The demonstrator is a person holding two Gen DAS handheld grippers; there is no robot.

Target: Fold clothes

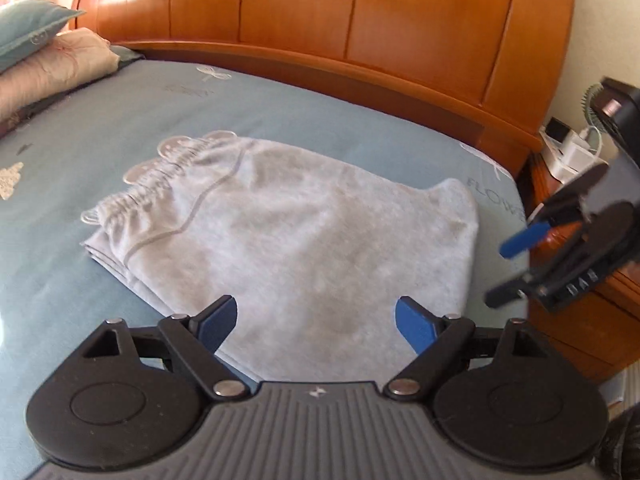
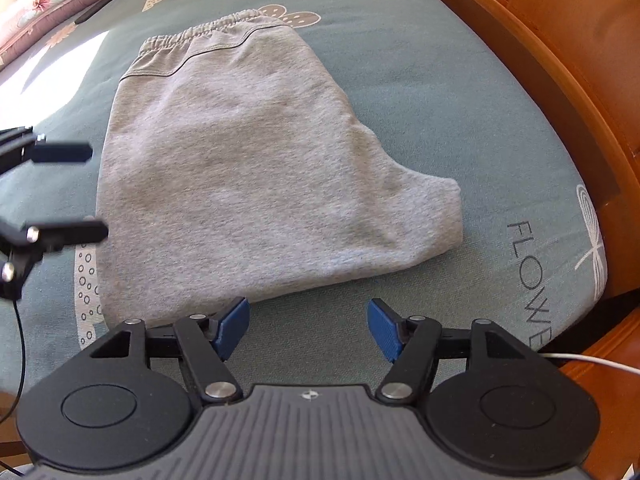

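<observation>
Grey folded shorts (image 1: 280,224) with an elastic waistband lie flat on the blue-green bed sheet (image 1: 320,112); they also show in the right wrist view (image 2: 248,176). My left gripper (image 1: 316,324) is open and empty, just above the near edge of the shorts. My right gripper (image 2: 308,326) is open and empty, over the sheet just off the shorts' near edge. The right gripper also shows at the right of the left wrist view (image 1: 508,272), and the left gripper at the left of the right wrist view (image 2: 86,192).
A curved wooden headboard (image 1: 360,32) runs behind the bed. Pillows and a folded quilt (image 1: 48,60) lie at the far left. A wooden bedside table (image 1: 580,320) with chargers and a white cable (image 2: 592,362) stands to the right.
</observation>
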